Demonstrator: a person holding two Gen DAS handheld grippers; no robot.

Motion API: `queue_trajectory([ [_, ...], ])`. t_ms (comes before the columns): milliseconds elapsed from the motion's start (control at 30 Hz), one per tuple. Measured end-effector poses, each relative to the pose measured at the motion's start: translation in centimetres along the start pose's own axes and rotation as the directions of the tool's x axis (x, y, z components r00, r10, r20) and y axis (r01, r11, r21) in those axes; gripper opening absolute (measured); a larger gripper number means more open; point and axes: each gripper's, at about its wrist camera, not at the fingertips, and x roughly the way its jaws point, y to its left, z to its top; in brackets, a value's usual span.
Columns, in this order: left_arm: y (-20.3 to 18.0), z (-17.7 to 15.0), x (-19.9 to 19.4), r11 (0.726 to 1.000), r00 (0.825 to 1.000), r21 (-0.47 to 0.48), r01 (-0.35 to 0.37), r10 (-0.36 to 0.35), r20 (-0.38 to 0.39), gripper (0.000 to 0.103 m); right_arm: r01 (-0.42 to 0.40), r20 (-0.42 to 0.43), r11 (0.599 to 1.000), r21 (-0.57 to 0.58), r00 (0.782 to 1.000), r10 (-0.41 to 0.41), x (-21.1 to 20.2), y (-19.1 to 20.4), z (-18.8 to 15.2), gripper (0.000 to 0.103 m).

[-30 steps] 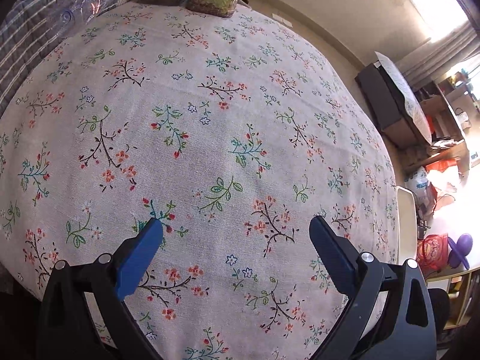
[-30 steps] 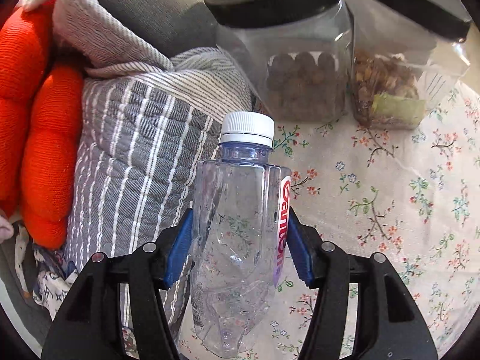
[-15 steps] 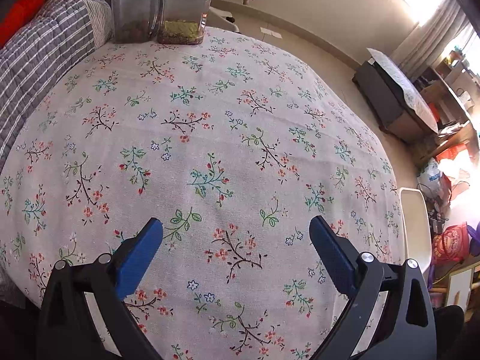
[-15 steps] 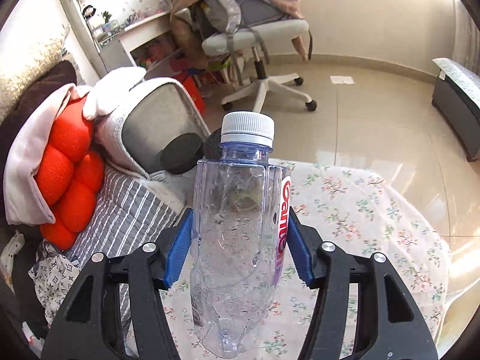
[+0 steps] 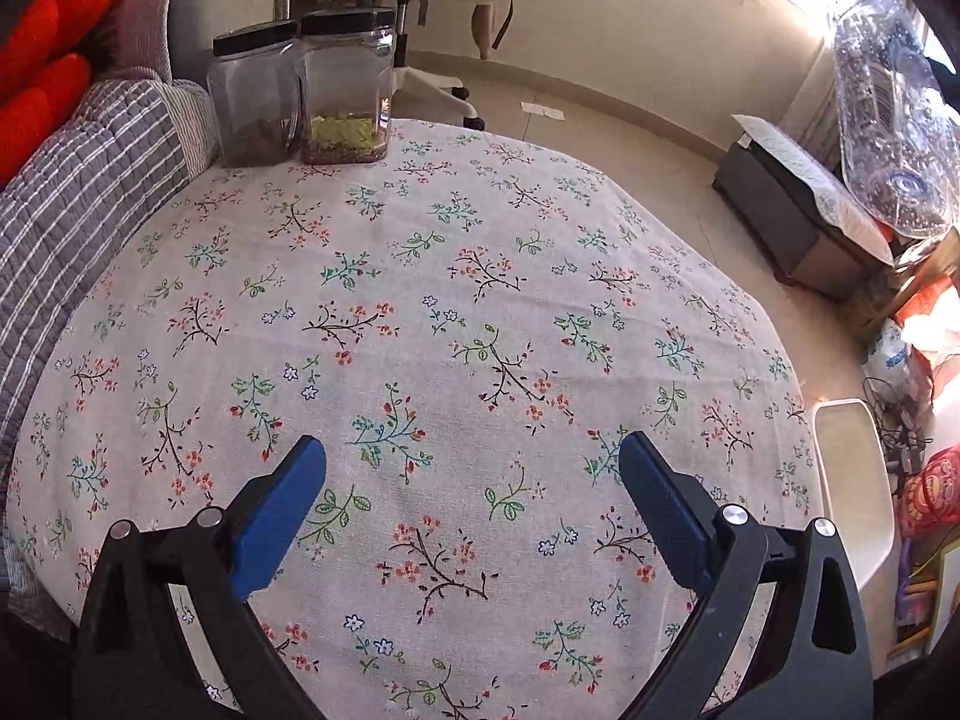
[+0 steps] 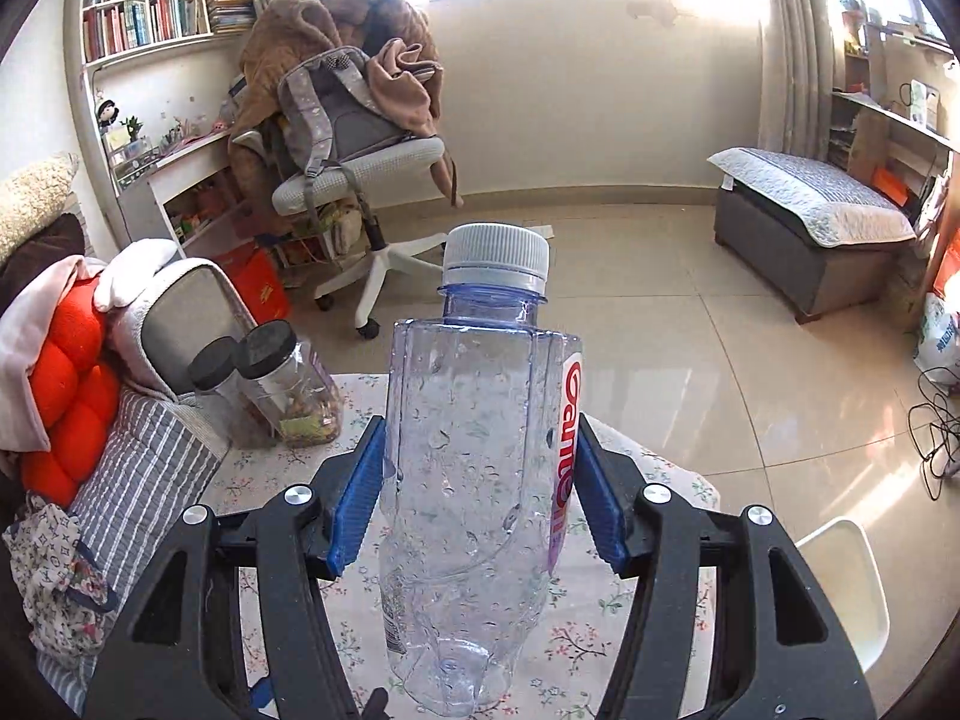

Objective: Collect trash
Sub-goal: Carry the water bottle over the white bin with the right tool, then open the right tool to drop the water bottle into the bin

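Observation:
My right gripper [image 6: 480, 498] is shut on an empty clear plastic bottle [image 6: 474, 480] with a white cap and a red label, held upright high above the table. The same bottle shows in the left wrist view [image 5: 888, 114] at the upper right, in the air beyond the table's right side. My left gripper [image 5: 471, 498] is open and empty, low over the near part of the floral tablecloth [image 5: 420, 312].
Two clear jars with black lids [image 5: 306, 96] stand at the table's far left corner, also in the right wrist view [image 6: 264, 390]. A striped grey quilt [image 5: 66, 192] lies along the left. A white bin [image 5: 852, 480] stands right of the table. An office chair [image 6: 360, 180] stands beyond.
My right gripper has lifted the bottle up and away from the jars, high above the table. My left gripper has drawn back and tilted up, so the jars and room now show.

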Motion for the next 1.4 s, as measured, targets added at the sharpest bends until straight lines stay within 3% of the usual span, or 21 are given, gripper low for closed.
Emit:
queue_trajectory([
  [267, -2.2, -0.6, 0.1, 0.997, 0.999, 0.068, -0.022, 0.02, 0.03, 0.095, 0.186, 0.012, 0.975, 0.118, 0.982, -0.189, -1.9, -10.8, -3.2, 0.057],
  [500, -4.1, -1.1, 0.3, 0.991, 0.998, 0.128, -0.031, 0.025, 0.051, 0.095, 0.344, -0.009, 0.914, 0.213, 0.936, -0.351, -1.9, -18.9, -6.1, 0.057],
  [767, -7.2, -1.7, -0.1, 0.975, 0.995, 0.217, -0.044, 0.022, 0.101, 0.095, 0.505, -0.057, 0.836, 0.215, 0.861, -0.506, -0.2, -24.0, -10.3, 0.058],
  [900, -8.8, -1.4, -0.9, 0.966, 0.989, 0.256, -0.042, 0.004, 0.146, 0.095, 0.516, -0.09, 0.83, 0.213, 0.856, -0.509, 0.4, -25.4, -11.7, 0.058],
  [1033, -10.3, 0.1, -3.3, 0.962, 0.964, 0.265, -0.067, -0.006, 0.265, 0.096, 0.542, -0.056, 0.823, 0.171, 0.839, -0.541, 0.0, -25.2, -11.8, 0.06],
  [1100, -11.3, 1.1, -5.0, 0.956, 0.945, 0.277, -0.097, 0.001, 0.328, 0.096, 0.55, -0.046, 0.817, 0.172, 0.833, -0.551, -0.3, -25.2, -11.9, 0.069],
  [1200, -12.9, 2.3, -8.2, 0.945, 0.888, 0.274, -0.179, 0.035, 0.459, 0.096, 0.557, -0.024, 0.812, 0.176, 0.827, -0.562, -1.1, -24.8, -12.0, 0.083],
  [1267, -13.3, 2.9, -10.4, 0.952, 0.855, 0.257, -0.167, 0.009, 0.519, 0.096, 0.558, 0.002, 0.81, 0.181, 0.823, -0.568, -2.1, -24.3, -11.9, 0.088],
  [1333, -13.1, 3.6, -12.0, 0.969, 0.842, 0.219, -0.119, -0.018, 0.539, 0.096, 0.551, 0.051, 0.81, 0.201, 0.82, -0.57, -3.7, -23.3, -11.8, 0.096],
  [1400, -13.0, 4.1, -12.8, 0.98, 0.849, 0.186, -0.076, -0.034, 0.527, 0.096, 0.538, 0.119, 0.815, 0.217, 0.814, -0.569, -5.5, -21.9, -11.6, 0.096],
])
